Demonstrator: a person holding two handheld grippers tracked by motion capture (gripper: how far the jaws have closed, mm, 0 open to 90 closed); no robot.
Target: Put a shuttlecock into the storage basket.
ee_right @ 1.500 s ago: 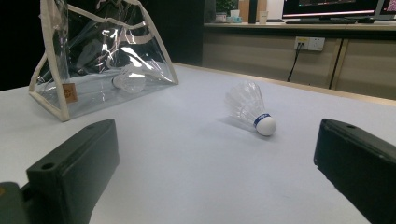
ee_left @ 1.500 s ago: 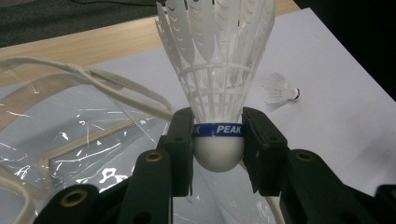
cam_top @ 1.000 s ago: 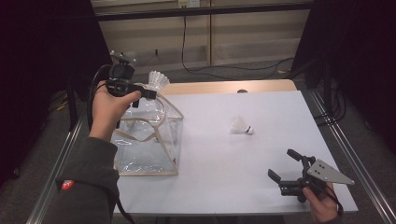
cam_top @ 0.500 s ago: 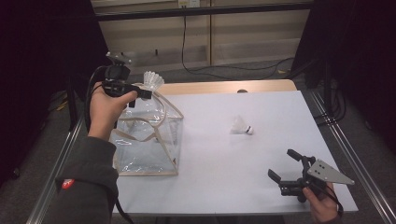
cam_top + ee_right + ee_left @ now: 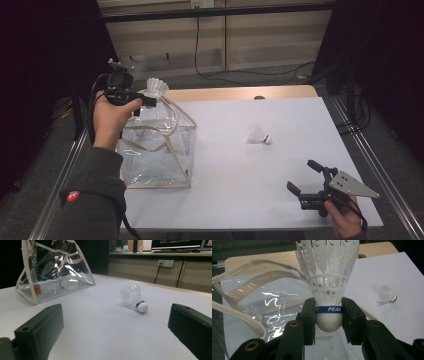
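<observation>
Above clear plastic bag (image 5: 160, 145), left tool (image 5: 329, 320) clamps feathered shuttlecock (image 5: 328, 277) cork; right tool (image 5: 112, 332) agape.

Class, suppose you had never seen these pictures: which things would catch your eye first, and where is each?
First, the white shuttlecock clamped at its cork base in the left gripper, held above the clear plastic bag at the table's left. Next, a second shuttlecock lying on its side on the white table, near the middle. Last, the right gripper, fingers wide apart and holding nothing, at the near right corner.
</observation>
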